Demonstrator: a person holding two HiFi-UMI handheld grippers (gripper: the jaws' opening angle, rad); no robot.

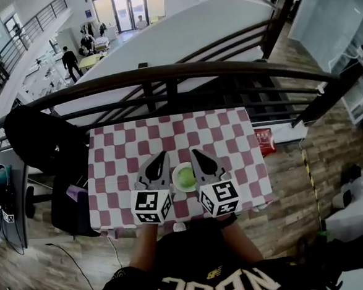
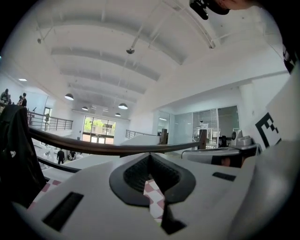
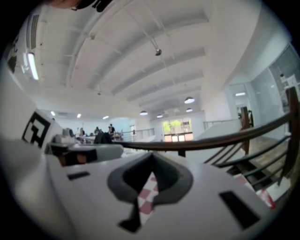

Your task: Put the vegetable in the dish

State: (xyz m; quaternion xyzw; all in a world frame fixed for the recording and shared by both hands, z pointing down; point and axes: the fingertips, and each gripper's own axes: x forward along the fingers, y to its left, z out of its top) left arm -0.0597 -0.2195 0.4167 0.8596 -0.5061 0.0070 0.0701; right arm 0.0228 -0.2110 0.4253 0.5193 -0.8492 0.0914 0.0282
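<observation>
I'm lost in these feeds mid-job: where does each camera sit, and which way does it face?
Head view: on the person's head, looking steeply down at the checked table, the dish, the left gripper, the right gripper and the person's torso.
Left gripper view: rides the left gripper, facing level over the railing; its shut jaws show.
Right gripper view: same on the right gripper; shut jaws show.
Shared: railing and checked table, in all three.

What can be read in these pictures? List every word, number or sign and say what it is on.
Shirt: large pale letters, seen upside down, so they cannot be read with certainty.
Marker cubes: only black-and-white square patterns, no words or numbers.
Red object on the floor beside the table: any print is too small to read.
No other text is legible in any view.
</observation>
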